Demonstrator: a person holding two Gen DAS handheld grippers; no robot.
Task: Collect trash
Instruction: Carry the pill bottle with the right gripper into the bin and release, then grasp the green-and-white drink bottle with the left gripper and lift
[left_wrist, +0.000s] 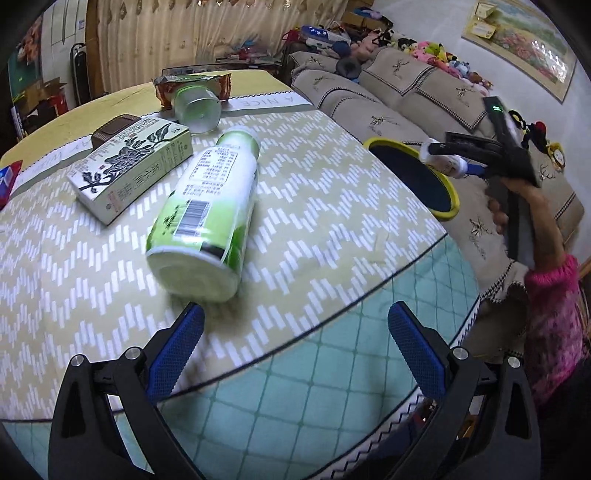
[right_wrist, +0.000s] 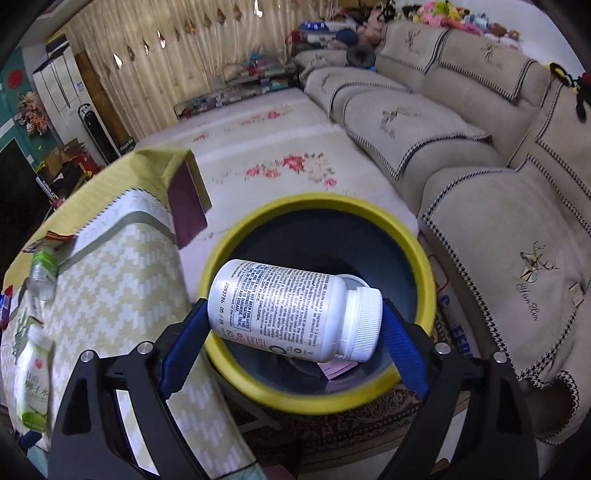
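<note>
Readable text:
- white plastic pill bottle with ribbed white cap: "2093786 05 / 19" along its base end; dense black fine print on the label, too small to read.
- white strip across the yellow tablecloth: "A NICE", upside down.
- green-and-white plastic drink bottle lying on its side: barcode plus a printed table, characters illegible.
- cream carton with black leaf print: print illegible.
</note>
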